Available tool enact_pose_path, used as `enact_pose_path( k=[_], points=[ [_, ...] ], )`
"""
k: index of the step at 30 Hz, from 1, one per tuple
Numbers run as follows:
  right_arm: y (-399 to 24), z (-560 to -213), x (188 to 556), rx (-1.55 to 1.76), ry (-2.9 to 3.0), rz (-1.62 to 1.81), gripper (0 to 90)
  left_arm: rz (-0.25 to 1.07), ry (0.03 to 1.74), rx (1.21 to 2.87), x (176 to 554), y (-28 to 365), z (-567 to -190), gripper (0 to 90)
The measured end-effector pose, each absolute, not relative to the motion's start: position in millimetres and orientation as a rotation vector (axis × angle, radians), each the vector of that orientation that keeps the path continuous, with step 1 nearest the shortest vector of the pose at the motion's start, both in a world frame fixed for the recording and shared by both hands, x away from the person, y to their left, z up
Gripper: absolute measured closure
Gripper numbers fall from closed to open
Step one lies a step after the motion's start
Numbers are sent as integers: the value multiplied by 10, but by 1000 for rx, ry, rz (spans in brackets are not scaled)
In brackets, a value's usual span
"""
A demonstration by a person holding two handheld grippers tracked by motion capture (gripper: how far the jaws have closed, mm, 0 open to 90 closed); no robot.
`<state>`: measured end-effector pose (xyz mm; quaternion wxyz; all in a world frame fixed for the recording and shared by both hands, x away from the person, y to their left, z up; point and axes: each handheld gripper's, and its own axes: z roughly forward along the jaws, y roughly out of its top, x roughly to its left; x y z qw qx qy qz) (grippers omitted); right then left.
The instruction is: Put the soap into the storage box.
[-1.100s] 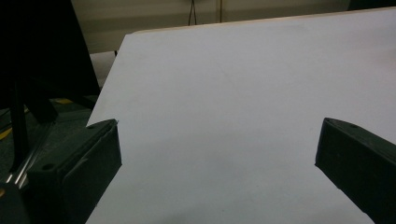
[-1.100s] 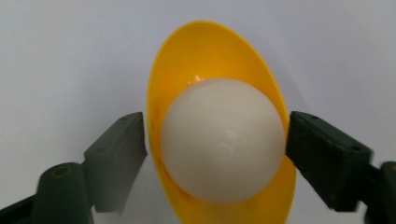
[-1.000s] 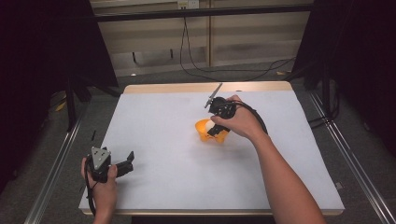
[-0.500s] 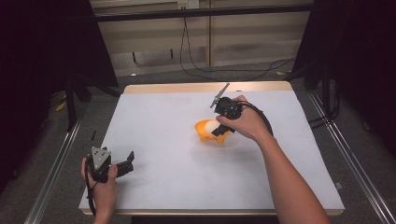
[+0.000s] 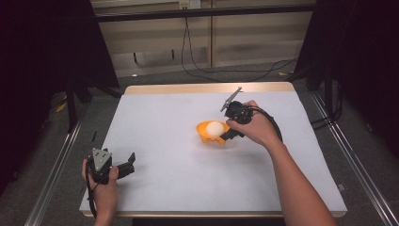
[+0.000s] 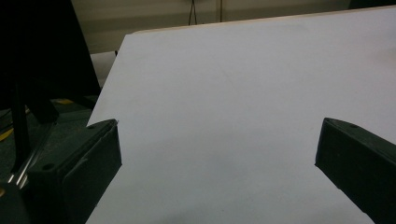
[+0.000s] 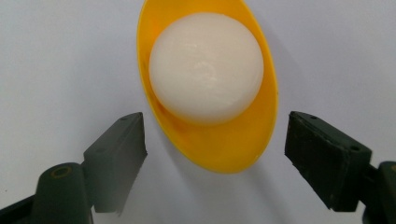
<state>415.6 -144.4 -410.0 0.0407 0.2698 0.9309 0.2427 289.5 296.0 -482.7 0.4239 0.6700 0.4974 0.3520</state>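
An orange bowl [image 5: 210,133] sits near the middle of the white table [image 5: 164,122], with a white ball [image 5: 215,128] resting inside it. In the right gripper view the bowl [image 7: 233,149] and the ball [image 7: 206,65] lie just ahead of the jaws. My right gripper [image 5: 225,135] is open at the bowl's right side, its jaws standing either side of the near rim without touching it [image 7: 215,158]. My left gripper [image 5: 127,165] rests open at the table's front left corner with nothing between its jaws [image 6: 217,163].
The table's left edge drops to a metal rail [image 5: 51,174] and dark floor. Cables [image 5: 197,56] trail across the floor behind the table. A wooden strip [image 5: 207,87] borders the far edge.
The right gripper has drawn back to the right and tilted, uncovering the white ball in the bowl. The left gripper has not moved.
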Motion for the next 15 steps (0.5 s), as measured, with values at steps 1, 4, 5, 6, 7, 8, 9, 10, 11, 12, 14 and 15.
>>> enact_pose_path(
  k=[1,4,5,6,7,8,9,10,11,12,14,15],
  points=[
    [-1467,-4107,4150,822,2848,746,200,881,1245,1677,2895,2960,-4827,1],
    [-1514,-4117,4122,838,2845,749,199,881,1245,1677,2895,2960,-4827,1],
    [-1529,-4121,4108,849,2842,751,199,881,1245,1677,2895,2960,-4827,1],
    [-1529,-4121,4108,849,2842,751,199,881,1245,1677,2895,2960,-4827,1],
    [-1568,-4132,4082,856,2836,755,198,883,1246,1677,2894,2959,-4827,1],
    [-1581,-4139,4076,856,2835,761,198,883,1246,1677,2894,2958,-4827,1],
    [-1600,-4146,4063,861,2836,758,197,883,1246,1677,2894,2958,-4827,1],
    [-1618,-4154,4053,866,2835,762,196,884,1246,1677,2894,2957,-4827,1],
    [-1639,-4161,4040,873,2833,762,195,884,1245,1678,2894,2958,-4827,1],
    [-1661,-4169,4030,880,2830,768,194,884,1244,1679,2894,2958,-4827,1],
    [-1707,-4182,4010,890,2828,773,192,884,1245,1678,2894,2958,-4827,1],
    [-1729,-4192,4000,893,2823,777,191,884,1246,1678,2893,2957,-4827,1]
  ],
)
